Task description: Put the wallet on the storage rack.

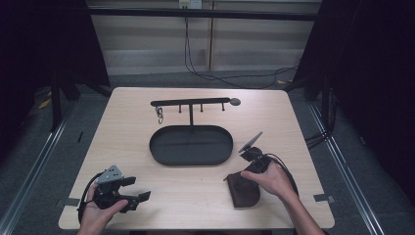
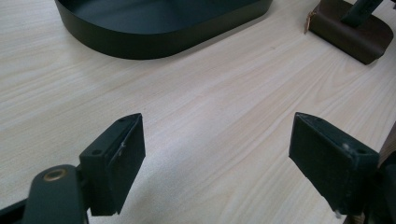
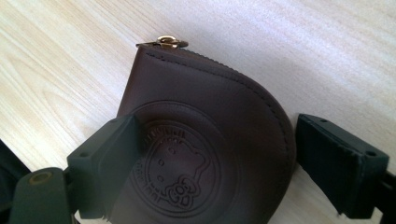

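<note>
In the high view, the left gripper [image 1: 138,190] is sitting at the lower left of the frame, w/ a hand [image 1: 98,215] holding it over the wood table [image 1: 127,137]. Its jaws are spread wide and pinching nothing. In the left gripper view, the left gripper [image 2: 217,154] is showing bare table between its two black pads.

In the middle of the high view, a black oval tray [image 1: 191,145] is lying flat, w/ a thin black rack [image 1: 191,102] standing just behind it. A small key ring [image 1: 159,115] is hanging from the rack's left end.

To the right of centre, lower down, a brown leather coin pouch [image 1: 243,190] is lying on the table. The right gripper [image 1: 244,177] is pointing down at it, held by the other hand [image 1: 272,180]. In the right gripper view, the right gripper [image 3: 217,161] is spread, w/ one jaw over the pouch [image 3: 205,144] & the other just past its curved edge. A gold zip pull [image 3: 166,41] is poking out at the pouch's top. Can't tell if the jaws are touching the leather.
</note>
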The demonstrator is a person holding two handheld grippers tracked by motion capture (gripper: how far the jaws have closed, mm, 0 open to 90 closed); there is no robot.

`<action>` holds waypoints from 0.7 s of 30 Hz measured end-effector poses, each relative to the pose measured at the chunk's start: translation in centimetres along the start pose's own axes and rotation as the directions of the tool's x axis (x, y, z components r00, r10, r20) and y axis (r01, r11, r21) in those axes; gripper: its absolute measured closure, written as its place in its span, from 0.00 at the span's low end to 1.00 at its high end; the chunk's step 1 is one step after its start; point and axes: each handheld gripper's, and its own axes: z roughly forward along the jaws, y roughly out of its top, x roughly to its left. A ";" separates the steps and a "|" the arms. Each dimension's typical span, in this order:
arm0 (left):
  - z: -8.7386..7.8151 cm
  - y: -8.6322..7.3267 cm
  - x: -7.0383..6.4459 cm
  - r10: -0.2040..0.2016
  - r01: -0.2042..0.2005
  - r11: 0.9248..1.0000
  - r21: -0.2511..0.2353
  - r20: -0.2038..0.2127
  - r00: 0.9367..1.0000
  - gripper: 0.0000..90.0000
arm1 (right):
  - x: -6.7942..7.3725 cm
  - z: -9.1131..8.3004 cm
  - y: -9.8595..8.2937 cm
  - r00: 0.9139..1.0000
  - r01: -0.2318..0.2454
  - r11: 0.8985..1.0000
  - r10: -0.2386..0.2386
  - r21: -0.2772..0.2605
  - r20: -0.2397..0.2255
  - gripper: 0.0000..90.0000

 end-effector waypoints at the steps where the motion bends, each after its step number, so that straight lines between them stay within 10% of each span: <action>1: 0.0 0.0 0.0 -0.005 0.005 1.000 -0.004 -0.002 1.000 0.20 | 0.0 0.0 0.0 1.000 -0.003 1.000 0.003 0.001 -0.004 0.18; 21: 0.1 0.0 -0.1 0.001 -0.001 1.000 0.017 0.002 1.000 0.21 | 0.2 -1.8 0.0 0.999 -0.019 0.999 0.021 -0.036 0.048 0.51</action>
